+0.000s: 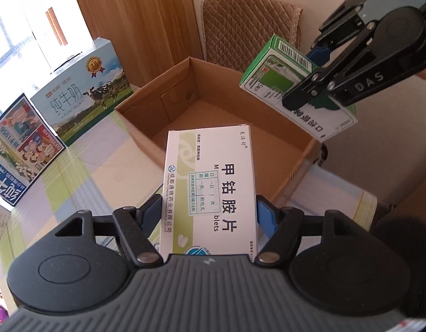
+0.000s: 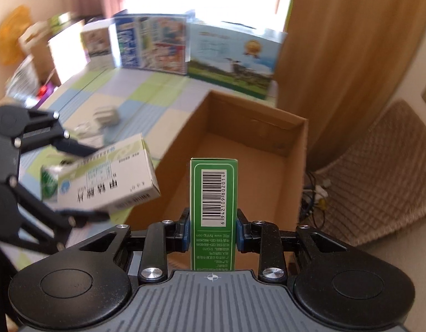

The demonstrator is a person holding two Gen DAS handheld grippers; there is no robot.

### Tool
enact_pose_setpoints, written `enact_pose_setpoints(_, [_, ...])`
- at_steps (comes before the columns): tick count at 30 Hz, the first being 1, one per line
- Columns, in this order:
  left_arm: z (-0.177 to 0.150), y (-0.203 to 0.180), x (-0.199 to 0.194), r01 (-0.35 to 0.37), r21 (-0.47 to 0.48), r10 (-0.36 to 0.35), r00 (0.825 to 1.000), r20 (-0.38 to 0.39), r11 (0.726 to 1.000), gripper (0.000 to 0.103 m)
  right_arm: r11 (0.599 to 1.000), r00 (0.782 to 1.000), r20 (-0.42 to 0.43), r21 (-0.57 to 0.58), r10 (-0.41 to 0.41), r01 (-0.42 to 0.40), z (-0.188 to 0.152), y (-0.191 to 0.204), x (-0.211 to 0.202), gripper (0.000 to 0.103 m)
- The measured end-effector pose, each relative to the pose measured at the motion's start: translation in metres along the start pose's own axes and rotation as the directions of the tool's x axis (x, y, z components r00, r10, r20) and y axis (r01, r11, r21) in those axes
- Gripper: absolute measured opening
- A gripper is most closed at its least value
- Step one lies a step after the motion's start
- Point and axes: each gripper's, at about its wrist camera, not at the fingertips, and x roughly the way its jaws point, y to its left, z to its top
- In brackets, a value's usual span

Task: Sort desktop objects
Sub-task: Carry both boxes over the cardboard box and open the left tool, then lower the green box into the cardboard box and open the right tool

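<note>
My left gripper [image 1: 208, 215] is shut on a white medicine box [image 1: 210, 191] with green trim, held over the near edge of an open cardboard box [image 1: 157, 102]. My right gripper [image 2: 213, 235] is shut on a green box [image 2: 213, 207] with a barcode, held above the cardboard box [image 2: 293, 166]. In the left wrist view the right gripper [image 1: 320, 83] and the green box [image 1: 271, 74] hang over the cardboard box's right side. In the right wrist view the left gripper [image 2: 82, 182] holds the white box [image 2: 107, 179] at the left. The cardboard box looks empty inside.
Milk cartons [image 1: 80, 88] and a blue picture box [image 1: 19, 152] stand along the table's far edge by the window. Small items [image 2: 105, 116] lie on the checked tablecloth [image 2: 124, 94]. A quilted chair [image 1: 248, 25] stands behind the cardboard box.
</note>
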Motion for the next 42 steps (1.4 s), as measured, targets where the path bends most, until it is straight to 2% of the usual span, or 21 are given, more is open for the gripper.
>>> enact_pose_setpoints(8, [0.035, -0.002, 0.037, 0.054, -0.109, -0.052, 0.999, 0.016, 0.993, 0.067, 0.993, 0.999, -0.032, 0.114, -0.019, 0.022, 0.006, -0.041, 0.02, 0.027])
enact_pose_setpoints(18, [0.048, 0.004, 0.07, 0.126, -0.217, -0.119, 0.992, 0.044, 0.968, 0.067, 0.98, 0.999, -0.049, 0.198, -0.014, 0.023, 0.0, -0.074, 0.051, 0.027])
enact_pose_setpoints(28, [0.04, 0.004, 0.093, 0.125, -0.233, -0.126, 0.992, 0.009, 0.964, 0.068, 0.979, 0.997, -0.083, 0.202, -0.003, 0.02, -0.004, -0.076, 0.07, 0.027])
enact_pose_setpoints(42, [0.028, 0.009, 0.081, 0.085, -0.188, -0.085, 0.996, 0.008, 0.978, 0.067, 0.983, 0.994, -0.106, 0.185, 0.0, 0.02, -0.008, -0.064, 0.078, 0.028])
